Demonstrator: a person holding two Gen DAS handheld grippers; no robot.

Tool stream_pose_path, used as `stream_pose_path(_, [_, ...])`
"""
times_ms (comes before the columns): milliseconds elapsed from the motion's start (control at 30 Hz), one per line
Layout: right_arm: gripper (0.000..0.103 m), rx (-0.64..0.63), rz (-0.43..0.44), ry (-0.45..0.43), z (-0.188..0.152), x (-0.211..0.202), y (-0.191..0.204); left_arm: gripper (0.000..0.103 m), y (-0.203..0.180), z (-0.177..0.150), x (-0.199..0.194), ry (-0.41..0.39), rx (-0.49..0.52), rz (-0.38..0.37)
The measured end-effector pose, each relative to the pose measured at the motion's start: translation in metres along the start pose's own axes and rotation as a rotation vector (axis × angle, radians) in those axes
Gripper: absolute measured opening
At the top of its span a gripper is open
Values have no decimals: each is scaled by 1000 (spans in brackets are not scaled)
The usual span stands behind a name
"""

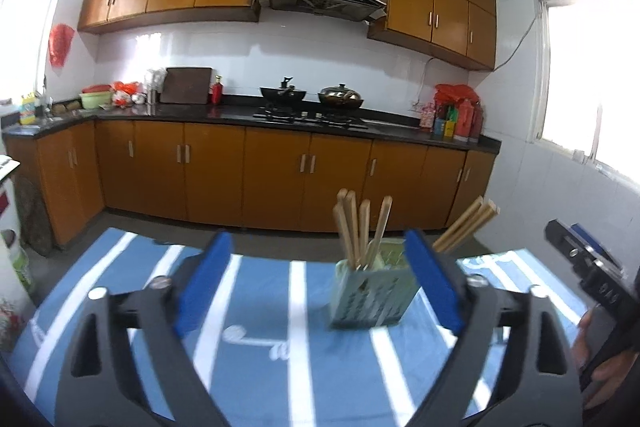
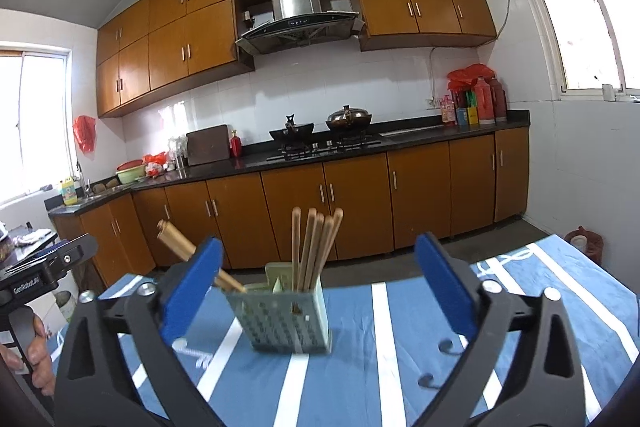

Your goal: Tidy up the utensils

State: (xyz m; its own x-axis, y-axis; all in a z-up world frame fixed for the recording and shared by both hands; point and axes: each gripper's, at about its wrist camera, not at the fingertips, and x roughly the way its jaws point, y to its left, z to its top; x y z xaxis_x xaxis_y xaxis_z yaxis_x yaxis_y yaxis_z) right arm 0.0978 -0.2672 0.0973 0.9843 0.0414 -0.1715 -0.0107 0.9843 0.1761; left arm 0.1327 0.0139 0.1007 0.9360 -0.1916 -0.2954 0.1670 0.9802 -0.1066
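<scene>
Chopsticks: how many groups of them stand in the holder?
2. One upright bunch stands in the holder; a second bunch leans out sideways, partly hidden by the right gripper.

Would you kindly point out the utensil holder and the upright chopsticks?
utensil holder (image 2: 280,323): right wrist view, on its perforated front wall.
upright chopsticks (image 2: 312,247): right wrist view, on the shafts mid-bundle.

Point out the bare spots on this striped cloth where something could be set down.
Cloth lies bare right of the utensil holder, out to the table's right edge, and in the left wrist view left of it, past the left gripper. It is crowded at the holder: upright chopsticks, and a leaning bunch overhanging its left side.
</scene>
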Motion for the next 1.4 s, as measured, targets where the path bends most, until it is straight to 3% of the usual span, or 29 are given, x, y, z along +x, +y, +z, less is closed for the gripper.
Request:
stream_pose_path(67, [101, -12, -9, 8, -8, -9, 2, 99, 1, -14, -16, -13, 34, 34])
stream_pose_path(467, [101, -91, -76, 120, -64, -37, 24, 99, -4, -75, -48, 27, 95, 167])
stream_pose_path(700, [101, -164, -93, 126, -90, -50, 36, 99, -13, -103, -52, 67, 134, 155])
stream_pose_path(900, [101, -215, -93, 122, -106, -59, 44, 99, -11, -113, -56, 78, 107, 147])
stream_pose_path(1400, [101, -170, -85, 142, -114, -63, 39, 99, -11, -122, -59, 79, 82, 136])
